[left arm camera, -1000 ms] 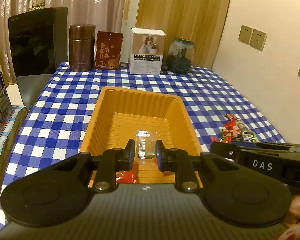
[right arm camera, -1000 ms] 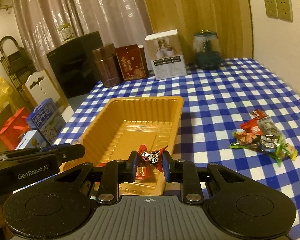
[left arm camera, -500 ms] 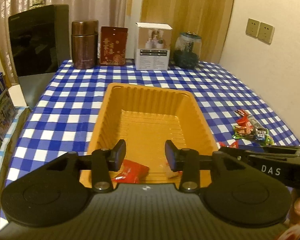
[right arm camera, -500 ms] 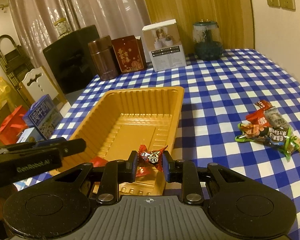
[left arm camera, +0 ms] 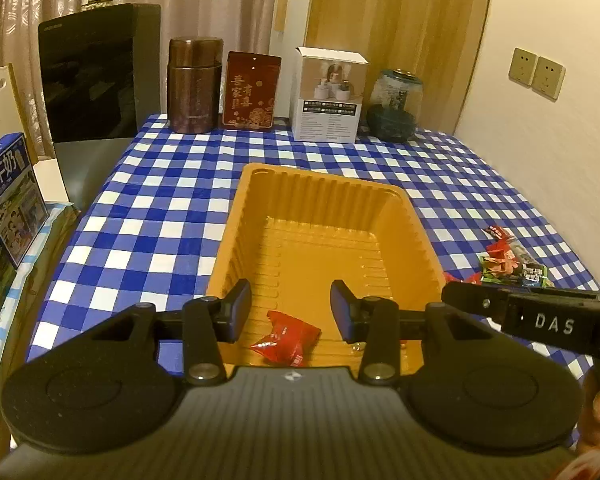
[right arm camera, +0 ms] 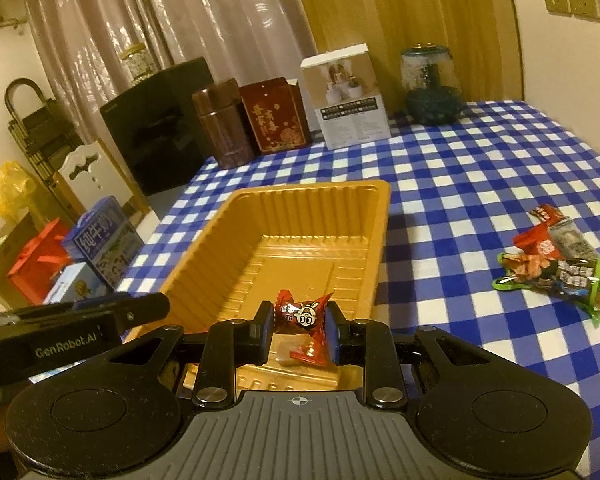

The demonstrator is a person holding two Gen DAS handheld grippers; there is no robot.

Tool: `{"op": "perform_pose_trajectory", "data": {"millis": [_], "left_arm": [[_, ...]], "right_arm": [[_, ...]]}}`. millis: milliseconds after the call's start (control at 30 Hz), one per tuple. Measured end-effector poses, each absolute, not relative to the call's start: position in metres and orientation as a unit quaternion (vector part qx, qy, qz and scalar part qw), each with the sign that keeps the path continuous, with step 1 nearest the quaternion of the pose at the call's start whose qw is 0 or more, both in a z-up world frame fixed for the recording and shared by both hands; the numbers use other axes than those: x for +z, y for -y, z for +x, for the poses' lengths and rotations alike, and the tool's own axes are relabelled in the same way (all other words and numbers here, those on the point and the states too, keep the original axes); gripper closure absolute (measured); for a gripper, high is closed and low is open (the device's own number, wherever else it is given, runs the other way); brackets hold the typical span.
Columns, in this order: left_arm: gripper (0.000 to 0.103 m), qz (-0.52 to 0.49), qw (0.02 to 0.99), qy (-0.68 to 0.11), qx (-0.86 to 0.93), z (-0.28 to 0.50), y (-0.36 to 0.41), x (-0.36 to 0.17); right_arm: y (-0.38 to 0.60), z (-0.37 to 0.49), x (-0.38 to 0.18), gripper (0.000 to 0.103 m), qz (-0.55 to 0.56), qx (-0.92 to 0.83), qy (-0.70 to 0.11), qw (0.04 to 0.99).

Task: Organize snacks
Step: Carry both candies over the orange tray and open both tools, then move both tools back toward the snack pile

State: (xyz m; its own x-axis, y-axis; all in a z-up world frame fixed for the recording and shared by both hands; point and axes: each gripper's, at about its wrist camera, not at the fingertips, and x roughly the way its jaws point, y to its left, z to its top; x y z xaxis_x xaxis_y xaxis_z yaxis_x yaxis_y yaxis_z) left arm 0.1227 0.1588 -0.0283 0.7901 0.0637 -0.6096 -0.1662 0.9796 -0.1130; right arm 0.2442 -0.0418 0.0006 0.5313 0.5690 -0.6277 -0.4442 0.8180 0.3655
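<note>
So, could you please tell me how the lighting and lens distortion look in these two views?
Left wrist view: warm, dim light, fisheye bending the tablecloth checks, dark corners. Right wrist view: same amber cast, glare streaks on the curtain, the tray casting a soft shadow to its right.

My left wrist camera looks forward and down along its fingers from the near end of the orange tray [left arm camera: 320, 188], close above it; my right wrist camera looks the same way from the tray's [right arm camera: 308, 194] near right corner, turned a little to the left; both views share the tray, the checked tablecloth [left arm camera: 148, 216] and the white box [right arm camera: 346, 96] at the far edge.
</note>
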Motion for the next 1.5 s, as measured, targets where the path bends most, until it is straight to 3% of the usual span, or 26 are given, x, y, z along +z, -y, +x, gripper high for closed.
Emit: {"op": "perform_pose_trajectory", "data": {"millis": [33,67,100,133,767,1500], "left_arm": [[0.064,-0.081,0.942,-0.318,0.062,0.122,-0.16,-0.029],[0.064,-0.082,0.942,-0.319,0.064,0.122,-0.161,-0.029],[0.063,-0.084,0.942,-0.318,0.066,0.121,-0.162,-0.029],[0.063,-0.085,0.942,-0.318,0.068,0.12,-0.162,-0.029],[0.059,-0.092,0.944,-0.313,0.052,0.113,-0.137,-0.019],[0.052,-0.036,0.945,-0.322,-0.045,0.128,-0.037,-0.009]], "right_arm": [[0.041,0.245,0.0,0.075,0.086,0.296,-0.387,0.869],[0.041,0.248,0.0,0.063,0.091,0.301,-0.387,0.867],[0.042,0.249,-0.001,0.039,0.096,0.302,-0.385,0.867],[0.044,0.249,0.0,0.031,0.102,0.3,-0.382,0.868],[0.109,0.218,-0.002,0.03,0.115,0.223,-0.39,0.886],[0.205,0.201,0.012,0.03,0.131,0.137,-0.372,0.909]]}}
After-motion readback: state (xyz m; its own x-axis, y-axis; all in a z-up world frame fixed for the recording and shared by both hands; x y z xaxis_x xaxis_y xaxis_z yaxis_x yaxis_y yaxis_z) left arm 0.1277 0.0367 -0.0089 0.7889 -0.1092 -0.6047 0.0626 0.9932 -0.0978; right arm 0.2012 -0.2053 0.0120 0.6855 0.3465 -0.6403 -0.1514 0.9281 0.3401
